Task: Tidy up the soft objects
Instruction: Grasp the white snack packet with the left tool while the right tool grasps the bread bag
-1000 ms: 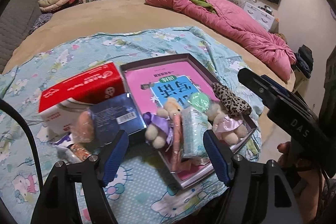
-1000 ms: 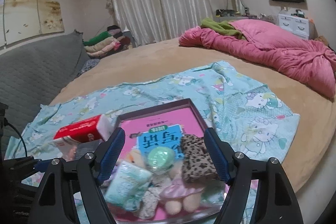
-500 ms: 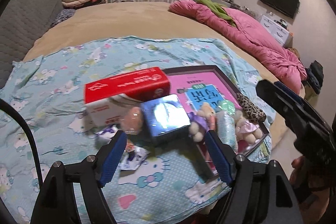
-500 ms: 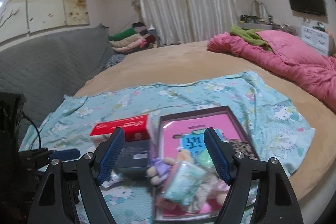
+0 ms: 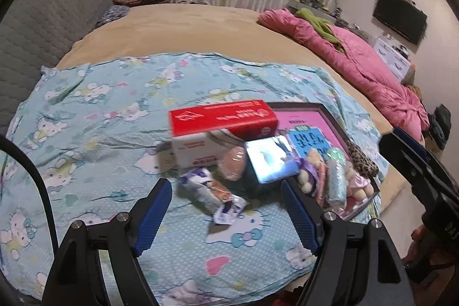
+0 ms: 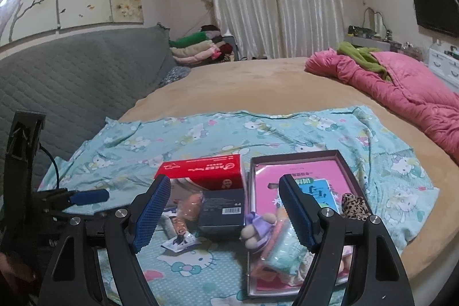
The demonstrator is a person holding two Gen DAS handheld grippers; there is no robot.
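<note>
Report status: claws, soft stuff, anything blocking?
Left claw open, empty, above snack packet. Right claw open, empty. Plush toys in tray. Red box and dark box crowd the packet.

Both wrist views over bed

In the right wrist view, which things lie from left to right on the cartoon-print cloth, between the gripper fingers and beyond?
Small snack packet → dark box → purple-dressed plush toy → leopard-print item.
</note>
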